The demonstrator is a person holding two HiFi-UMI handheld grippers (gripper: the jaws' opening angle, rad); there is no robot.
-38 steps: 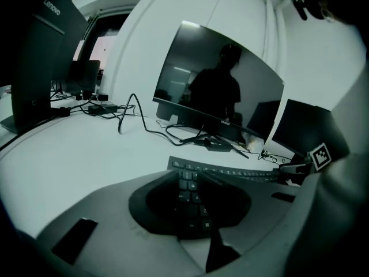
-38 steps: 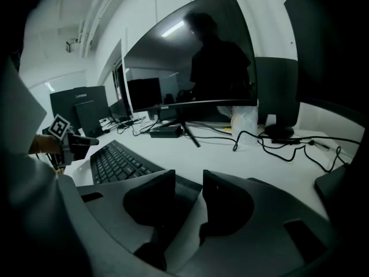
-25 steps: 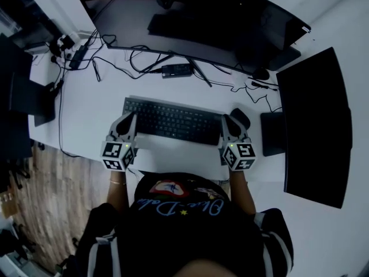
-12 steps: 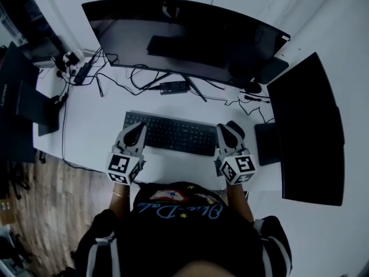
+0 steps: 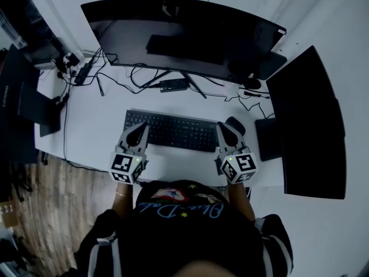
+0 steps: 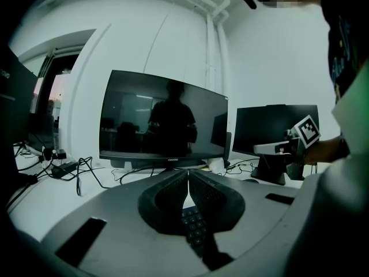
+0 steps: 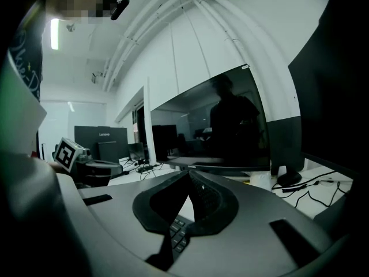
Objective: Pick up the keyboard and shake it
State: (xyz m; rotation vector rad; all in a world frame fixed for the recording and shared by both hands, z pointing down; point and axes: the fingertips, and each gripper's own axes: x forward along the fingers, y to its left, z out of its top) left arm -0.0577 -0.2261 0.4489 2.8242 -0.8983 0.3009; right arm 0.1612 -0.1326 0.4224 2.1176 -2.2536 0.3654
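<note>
Lighting: dim, cool-toned overall; white tabletop (image 5: 92, 128) brightest, ceiling strip light (image 7: 55, 33) glaring in right gripper view, monitor (image 6: 164, 120) mirroring a silhouette, fisheye bending at edges, corners vignetted, near jaws perhaps slightly soft.

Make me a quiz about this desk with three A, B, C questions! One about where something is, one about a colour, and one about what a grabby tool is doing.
1. Where do the two tools hold the keyboard?
A) both in the middle
B) both at its left end
C) one near each end

2. What colour is the keyboard?
A) black
B) white
C) red

3. What is the left tool doing?
A) standing wide open above the desk
B) closed on the keyboard's edge
C) holding a cable

Answers:
1 C: the left tool is at the keyboard's left end and the right tool is at its right end.
2 A: its keys and frame look black against the white desk.
3 B: in the left gripper view the jaws meet at the tips, with keys showing between them.
</note>
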